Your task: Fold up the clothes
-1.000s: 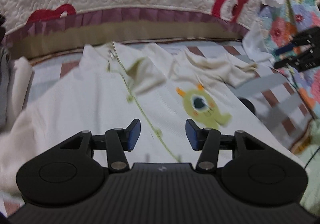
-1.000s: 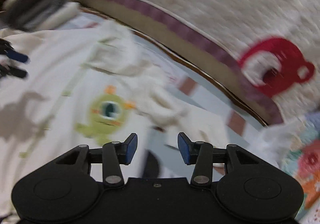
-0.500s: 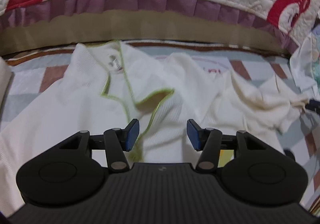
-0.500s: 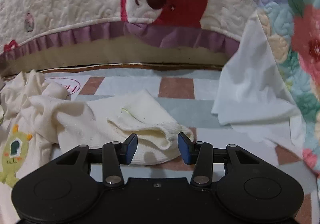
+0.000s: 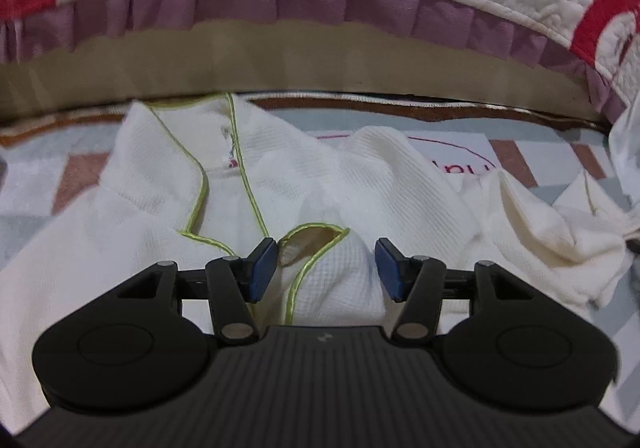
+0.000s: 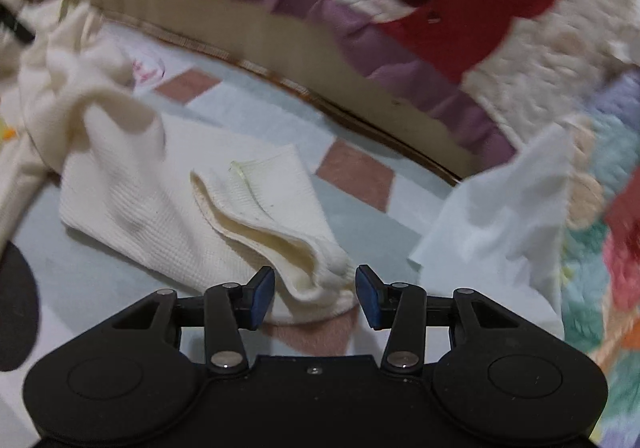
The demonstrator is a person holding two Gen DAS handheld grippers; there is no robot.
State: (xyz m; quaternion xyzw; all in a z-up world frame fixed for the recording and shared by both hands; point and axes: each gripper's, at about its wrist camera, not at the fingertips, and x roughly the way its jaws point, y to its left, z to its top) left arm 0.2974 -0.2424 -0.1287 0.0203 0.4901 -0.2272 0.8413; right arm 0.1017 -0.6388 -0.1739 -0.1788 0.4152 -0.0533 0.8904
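Observation:
A cream ribbed garment (image 5: 132, 244) with lime-green piping lies spread on the checked bed sheet (image 5: 36, 183), collar toward the far quilt. My left gripper (image 5: 325, 260) stands open low over its chest. A turned-back flap of the piped front edge (image 5: 320, 244) lies between the blue pads, which do not press on it. In the right wrist view the garment's sleeve (image 6: 152, 187) stretches out to the right. Its cuff (image 6: 312, 272) ends between the fingers of my right gripper (image 6: 315, 288), whose jaws are opening, with gaps on both sides.
A quilted cover with red bears and a purple frill (image 5: 320, 3) rises along the far side. A white cloth (image 6: 500, 232) and a floral quilt (image 6: 600, 268) lie right of the cuff. Something dark and round (image 6: 16, 308) sits at the left edge.
Both grippers have come down and forward. The left went from the monster print up to the collar flap. The right swung from the print to the sleeve cuff and closed in on it.

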